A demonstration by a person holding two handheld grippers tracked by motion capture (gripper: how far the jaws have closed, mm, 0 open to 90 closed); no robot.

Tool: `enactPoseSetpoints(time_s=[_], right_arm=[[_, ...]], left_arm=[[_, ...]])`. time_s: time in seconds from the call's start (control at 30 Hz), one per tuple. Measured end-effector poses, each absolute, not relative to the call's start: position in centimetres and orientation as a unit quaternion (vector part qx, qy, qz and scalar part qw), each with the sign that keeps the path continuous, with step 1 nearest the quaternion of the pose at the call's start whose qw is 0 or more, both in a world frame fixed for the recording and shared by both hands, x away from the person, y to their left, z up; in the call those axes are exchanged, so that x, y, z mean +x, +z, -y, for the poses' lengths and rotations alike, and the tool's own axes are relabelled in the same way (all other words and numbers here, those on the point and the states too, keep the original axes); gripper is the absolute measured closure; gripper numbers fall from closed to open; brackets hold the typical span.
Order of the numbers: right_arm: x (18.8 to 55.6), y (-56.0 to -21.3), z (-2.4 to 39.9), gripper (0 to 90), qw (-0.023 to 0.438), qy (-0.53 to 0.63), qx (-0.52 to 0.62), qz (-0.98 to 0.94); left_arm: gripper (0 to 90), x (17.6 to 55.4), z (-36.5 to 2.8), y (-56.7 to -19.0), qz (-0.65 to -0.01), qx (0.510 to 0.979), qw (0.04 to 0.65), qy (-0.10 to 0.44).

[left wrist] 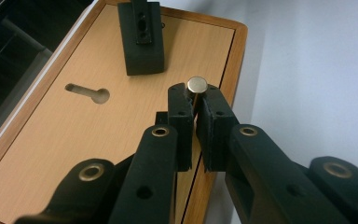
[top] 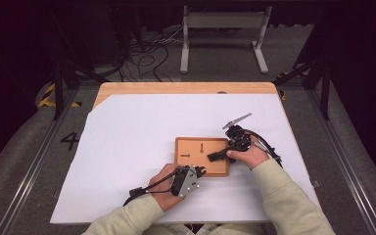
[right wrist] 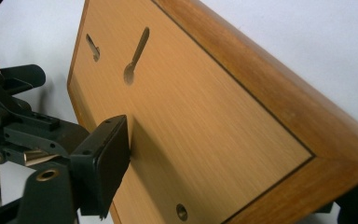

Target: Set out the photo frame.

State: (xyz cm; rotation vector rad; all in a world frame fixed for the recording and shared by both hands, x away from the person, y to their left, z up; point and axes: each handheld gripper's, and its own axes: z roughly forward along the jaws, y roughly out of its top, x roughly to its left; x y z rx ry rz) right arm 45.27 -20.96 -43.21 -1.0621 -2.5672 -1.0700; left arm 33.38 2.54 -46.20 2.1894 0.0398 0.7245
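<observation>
Wooden board point(top: 201, 155) with a raised rim lies flat on the white sheet point(top: 127, 147) covering the tabletop point(top: 186, 88), a bit right of centre and near the person's edge. Two keyhole-shaped slots are cut in its face, one point(top: 201, 147) upright, one point(top: 185, 155) sideways.

Left gripper point(top: 199, 171) sits at the board's near edge, jaws nearly together and clamped on a small metal pin point(left wrist: 197, 85). In the left gripper view the pin's round flat head pokes out just above the pads, shaft pinched between them, right over the board's rim. Left hand point(top: 164, 183) rests on the sheet beside the board.

Right gripper point(top: 210, 157) reaches in from the board's right side. One black jaw lies on or just over the panel, near the board's middle. In the right gripper view the jaws straddle the board: one pad point(right wrist: 103, 163) is on the wood face at lower left, the other barely shows past the rounded corner at far right, so it is spread wide. Can't tell if the pads press on the wood. A small round hole point(right wrist: 182, 211) shows near that pad.
</observation>
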Motion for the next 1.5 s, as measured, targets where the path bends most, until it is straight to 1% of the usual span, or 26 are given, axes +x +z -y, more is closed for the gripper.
enactPoseSetpoints(time_s=[0.1, 0.2, 0.3, 0.33, 0.43, 0.6, 0.63, 0.67, 0.77, 0.8, 0.9, 0.93, 1.1, 1.2, 1.23, 1.33, 1.37, 1.5], right_arm=[[45.3, -43.1, 21.3, 30.8, 0.096, -0.363, -0.359, 0.854], [45.3, -43.0, 21.4, 32.6, 0.102, -0.362, -0.36, 0.854], [45.3, -42.9, 21.5, 35.6, 0.107, -0.363, -0.359, 0.853], [45.2, -42.8, 21.6, 36.6, 0.109, -0.363, -0.357, 0.854], [45.1, -42.6, 21.7, 39.1, 0.111, -0.363, -0.35, 0.856], [44.9, -42.3, 21.8, 42.5, 0.111, -0.365, -0.34, 0.86], [44.8, -42.2, 21.9, 44.3, 0.111, -0.366, -0.334, 0.861], [44.7, -42.1, 21.9, 44.9, 0.11, -0.366, -0.33, 0.863], [44.6, -41.9, 21.9, 45.8, 0.106, -0.366, -0.324, 0.866], [44.5, -41.8, 21.9, 46.0, 0.105, -0.365, -0.322, 0.867], [44.2, -41.6, 21.9, 47.3, 0.097, -0.364, -0.307, 0.874], [44.0, -41.5, 22.0, 47.9, 0.093, -0.363, -0.301, 0.877], [43.6, -41.3, 22.0, 49.3, 0.083, -0.365, -0.287, 0.882], [43.2, -41.1, 22.0, 50.0, 0.07, -0.368, -0.275, 0.885], [43.0, -41.0, 22.0, 50.7, 0.066, -0.368, -0.267, 0.888], [42.7, -40.8, 22.0, 51.7, 0.057, -0.366, -0.254, 0.894], [42.6, -40.7, 22.0, 52.0, 0.055, -0.366, -0.249, 0.895], [42.2, -40.5, 22.0, 53.6, 0.046, -0.364, -0.233, 0.901]], left_arm=[[84.1, 33.3, -2.5, -46.2, -0.011, 0.867, 0.403, 0.291], [83.6, 33.3, -2.5, -46.1, -0.015, 0.869, 0.404, 0.285], [81.5, 33.6, -2.8, -45.9, -0.029, 0.873, 0.413, 0.258], [80.9, 33.6, -2.8, -45.9, -0.029, 0.873, 0.413, 0.258], [80.2, 33.9, -3.2, -45.6, -0.048, 0.877, 0.423, 0.223], [77.6, 34.0, -3.6, -45.4, -0.062, 0.878, 0.436, 0.189], [72.5, 34.0, -3.8, -45.3, -0.067, 0.876, 0.441, 0.18], [70.2, 33.9, -4.2, -45.0, -0.073, 0.876, 0.448, 0.166], [67.7, 33.9, -4.7, -44.8, -0.082, 0.873, 0.457, 0.15], [67.7, 33.8, -5.3, -44.5, -0.092, 0.869, 0.467, 0.134], [67.4, 33.8, -6.5, -43.8, -0.108, 0.86, 0.482, 0.128], [66.6, 33.8, -7.4, -43.4, -0.12, 0.854, 0.491, 0.124], [64.5, 33.8, -9.5, -42.9, -0.147, 0.843, 0.505, 0.117], [63.1, 33.9, -10.2, -42.7, -0.156, 0.84, 0.506, 0.119], [63.1, 34.2, -11.3, -42.4, -0.173, 0.833, 0.513, 0.118], [61.9, 34.5, -12.2, -42.1, -0.187, 0.826, 0.519, 0.119], [61.8, 34.7, -13.1, -41.9, -0.199, 0.818, 0.526, 0.122], [60.4, 35.1, -14.2, -41.8, -0.217, 0.809, 0.532, 0.129]])
